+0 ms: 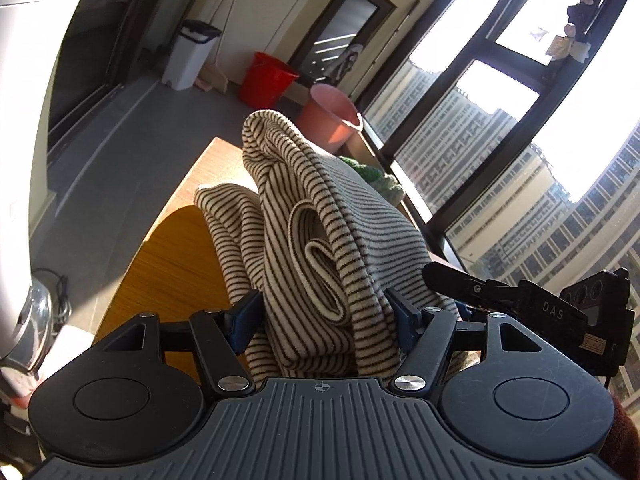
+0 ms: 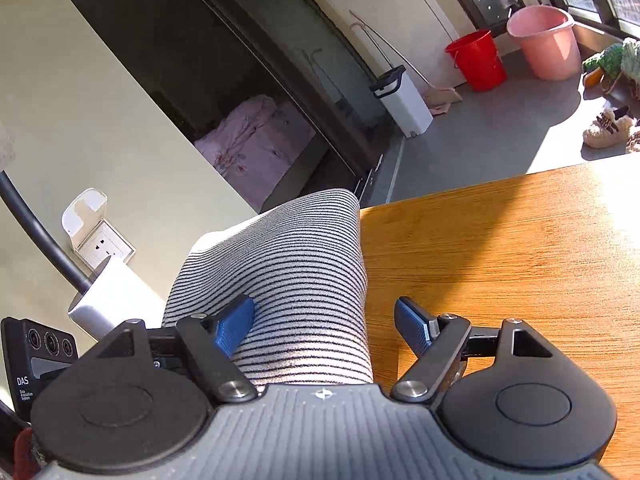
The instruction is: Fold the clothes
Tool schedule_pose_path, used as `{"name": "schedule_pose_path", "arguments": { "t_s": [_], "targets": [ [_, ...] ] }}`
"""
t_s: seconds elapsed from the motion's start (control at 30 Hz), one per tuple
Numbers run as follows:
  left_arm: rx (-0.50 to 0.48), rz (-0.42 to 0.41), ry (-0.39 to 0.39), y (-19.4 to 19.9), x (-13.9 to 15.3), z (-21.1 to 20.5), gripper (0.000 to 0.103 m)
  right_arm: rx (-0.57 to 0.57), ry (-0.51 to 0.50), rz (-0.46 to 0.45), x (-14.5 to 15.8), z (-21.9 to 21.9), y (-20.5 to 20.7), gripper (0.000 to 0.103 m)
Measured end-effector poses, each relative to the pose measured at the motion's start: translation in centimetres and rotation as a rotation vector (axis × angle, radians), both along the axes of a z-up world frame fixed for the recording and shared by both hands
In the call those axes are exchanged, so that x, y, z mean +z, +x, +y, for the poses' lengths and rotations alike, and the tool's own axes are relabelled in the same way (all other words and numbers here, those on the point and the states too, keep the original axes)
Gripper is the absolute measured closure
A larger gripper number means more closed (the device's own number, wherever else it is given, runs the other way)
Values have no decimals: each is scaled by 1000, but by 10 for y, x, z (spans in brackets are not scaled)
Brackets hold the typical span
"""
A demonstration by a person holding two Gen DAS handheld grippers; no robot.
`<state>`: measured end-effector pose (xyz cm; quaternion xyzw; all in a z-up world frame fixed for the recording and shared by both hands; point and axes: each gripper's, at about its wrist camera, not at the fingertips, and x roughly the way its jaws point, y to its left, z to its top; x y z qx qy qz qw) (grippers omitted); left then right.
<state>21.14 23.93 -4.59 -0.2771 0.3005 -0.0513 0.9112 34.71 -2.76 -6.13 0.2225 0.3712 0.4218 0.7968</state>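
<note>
Ahead of the left gripper (image 1: 326, 314) the striped garment (image 1: 320, 216) rises in a bunched heap on the wooden counter (image 1: 172, 264), whose bare edge runs off to the left of the fingers (image 1: 244, 316). Those fingers stand wide, cloth filling the gap and touching both. The right gripper (image 2: 326, 326) is spread wide too; cloth lies against its left finger, bare counter beyond its right.

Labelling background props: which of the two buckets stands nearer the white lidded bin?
The red bucket. It stands beside the white bin; the pink bucket sits farther along, toward the windows.
</note>
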Motion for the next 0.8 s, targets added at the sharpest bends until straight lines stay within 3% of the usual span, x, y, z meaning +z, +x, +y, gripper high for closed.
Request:
{"name": "schedule_pose_path", "arguments": {
  "t_s": [0.07,0.3,0.4,0.47,0.7,0.8],
  "targets": [
    [-10,-7,1,1,-1,-1,32,28,37,46,-5,3,-1,36],
    [-31,-36,-80,11,-10,5,32,29,-55,-104,29,4,-20,43],
    [-40,-39,-20,12,-11,-3,33,5,-133,-149,21,8,-20,42],
    [-42,-42,23,11,-9,-10,33,-10,-185,-180,16,10,-20,39],
    [-24,-37,45,11,-7,-13,31,-7,-347,-373,31,41,-34,35],
    [8,-33,48,5,-4,-16,30,-31,-315,-340,32,26,-44,20]
  ]
}}
